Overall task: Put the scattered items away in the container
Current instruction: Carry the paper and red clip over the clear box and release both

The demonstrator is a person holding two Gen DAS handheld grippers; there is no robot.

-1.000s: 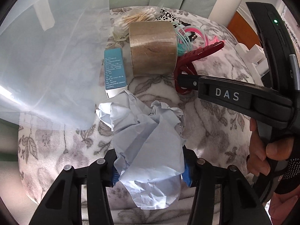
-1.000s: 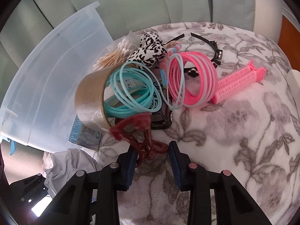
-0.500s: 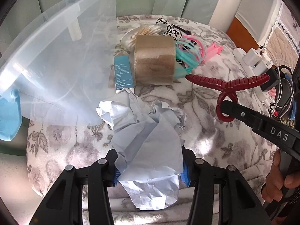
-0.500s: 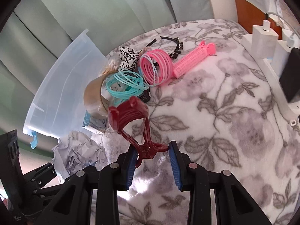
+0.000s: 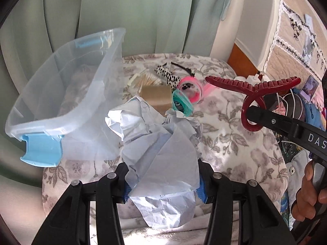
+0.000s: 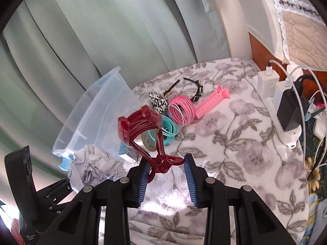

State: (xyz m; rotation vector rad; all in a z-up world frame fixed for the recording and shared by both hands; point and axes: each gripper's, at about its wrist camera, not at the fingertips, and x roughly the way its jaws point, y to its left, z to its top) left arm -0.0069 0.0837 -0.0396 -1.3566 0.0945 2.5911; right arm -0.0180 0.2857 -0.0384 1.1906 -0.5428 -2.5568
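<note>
The clear plastic storage bin [image 5: 61, 94], smooth-walled with blue latches, sits on my floral fleece blanket [image 6: 235, 143], while just right of it my left gripper [image 5: 163, 185] pinches crumpled pale-blue paper [image 5: 161, 143] and my right gripper [image 6: 166, 175] clamps a glossy maroon claw clip [image 6: 141, 126].

I lift left gripper [image 5: 162, 180] with crumpled paper [image 5: 161, 143] off blanket [image 5: 235, 143]; clear bin [image 5: 61, 94] interior now visible. I raise right gripper [image 6: 167, 175]; red hair claw [image 6: 143, 126] clears pile, hangs above blanket.
</note>
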